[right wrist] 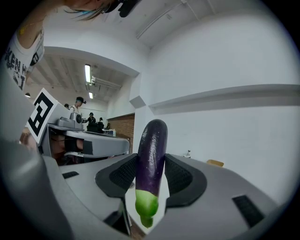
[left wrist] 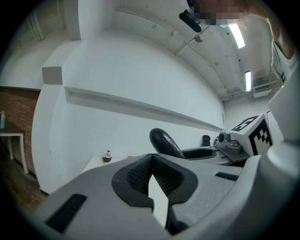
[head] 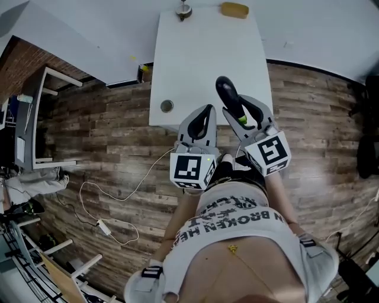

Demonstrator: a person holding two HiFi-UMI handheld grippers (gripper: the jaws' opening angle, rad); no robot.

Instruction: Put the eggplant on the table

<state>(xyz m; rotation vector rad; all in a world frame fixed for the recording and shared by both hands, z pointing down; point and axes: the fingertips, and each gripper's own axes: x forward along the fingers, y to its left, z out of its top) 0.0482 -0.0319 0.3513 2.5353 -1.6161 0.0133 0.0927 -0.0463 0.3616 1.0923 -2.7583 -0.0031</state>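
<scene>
A dark purple eggplant (head: pixel 227 92) with a green stem end stands between the pads of my right gripper (head: pixel 238 106), which is shut on it. In the right gripper view the eggplant (right wrist: pixel 151 159) sits upright in my right gripper (right wrist: pixel 150 165), stem end low. It hangs over the near end of the white table (head: pixel 201 53). My left gripper (head: pixel 208 110) is beside it on the left, shut and holding nothing. In the left gripper view the pads of my left gripper (left wrist: pixel 151 163) meet at the tips, and the eggplant (left wrist: pixel 164 140) shows beyond them on the right.
A small dark object (head: pixel 183 10) and a yellow object (head: pixel 234 9) lie at the table's far end, and a round grey disc (head: pixel 167 106) near its front left corner. A white rack (head: pixel 35 118) stands at the left, with a cable (head: pixel 112 228) on the wooden floor.
</scene>
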